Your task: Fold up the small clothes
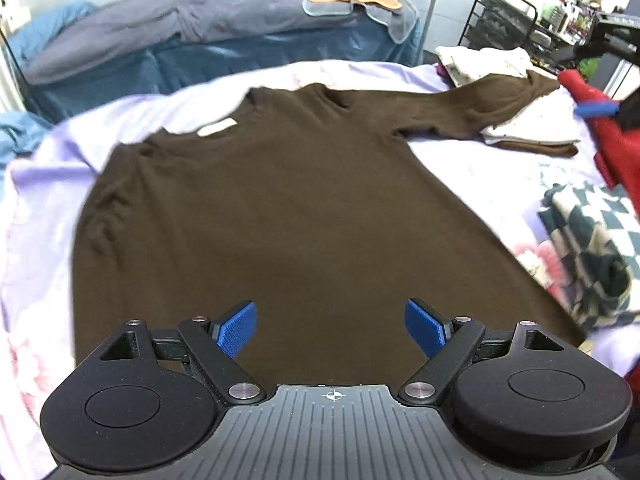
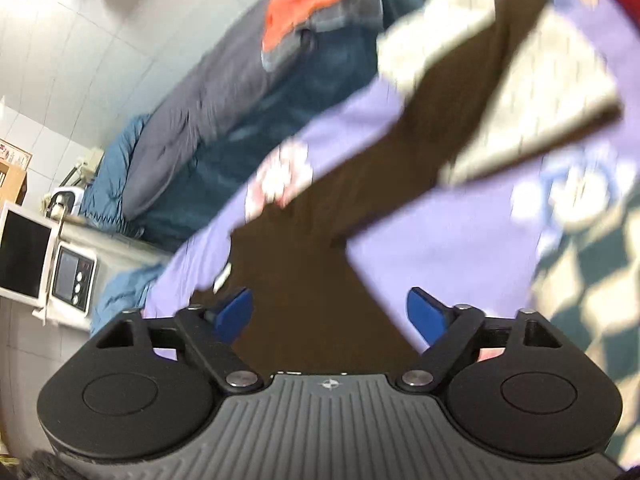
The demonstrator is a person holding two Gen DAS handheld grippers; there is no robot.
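One brown shirt (image 1: 288, 200) flat across the lilac bedsheet (image 1: 460, 160).

The left gripper (image 1: 331, 328) angles down, its jaws spread wide with nothing between the blue pads (image 1: 236, 330). The right gripper (image 2: 331, 318) likewise tilts down, rolled sideways, jaws apart and empty, blue pads (image 2: 426, 318) clear.

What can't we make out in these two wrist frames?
- Brown shirt: near hem hidden behind the left gripper, left wrist view.
- Its left sleeve: appears tucked under; cannot tell how it lies.
- White folded clothes: motion-blurred in the right wrist view, type unreadable.
- Right gripper: cut off by the frame edge in the left wrist view.
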